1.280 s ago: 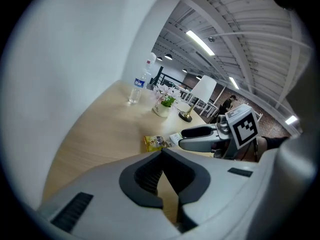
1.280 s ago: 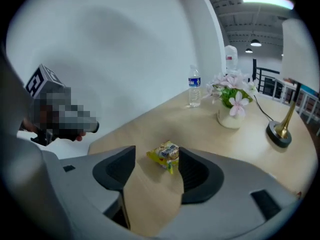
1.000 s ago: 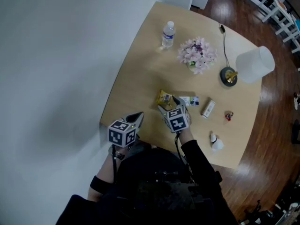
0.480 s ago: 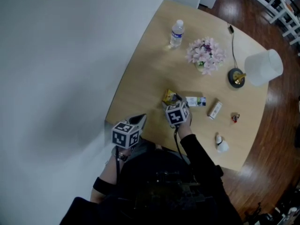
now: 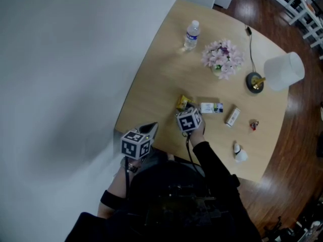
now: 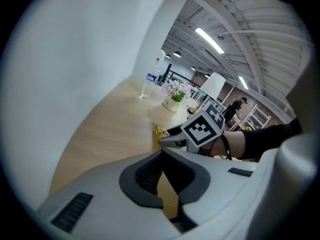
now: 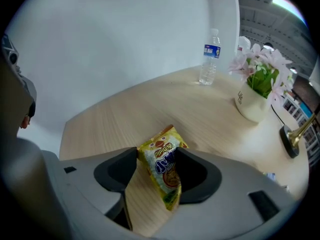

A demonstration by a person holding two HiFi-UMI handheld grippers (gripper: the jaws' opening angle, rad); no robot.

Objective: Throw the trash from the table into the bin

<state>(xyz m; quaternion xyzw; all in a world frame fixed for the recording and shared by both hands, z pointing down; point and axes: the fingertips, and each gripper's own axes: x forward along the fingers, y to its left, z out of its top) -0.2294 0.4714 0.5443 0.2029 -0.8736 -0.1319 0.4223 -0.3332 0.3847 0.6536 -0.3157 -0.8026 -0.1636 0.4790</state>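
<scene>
A yellow snack packet lies on the light wooden table, a little in from its near edge. My right gripper points steeply down over it. Its jaws have just been closing, and the packet stands creased between both pads, touched on each side. My left gripper hangs by the table's near left corner with its jaw tips together and nothing between them. In the left gripper view the packet shows beside the right gripper's marker cube.
More litter lies right of the packet: a white-and-blue carton, a small white box, a red bit and a crumpled tissue. A water bottle, potted flowers and a lamp stand farther back.
My right gripper has sunk onto the yellow packet and its jaws have narrowed around it. The left gripper has hardly moved.
</scene>
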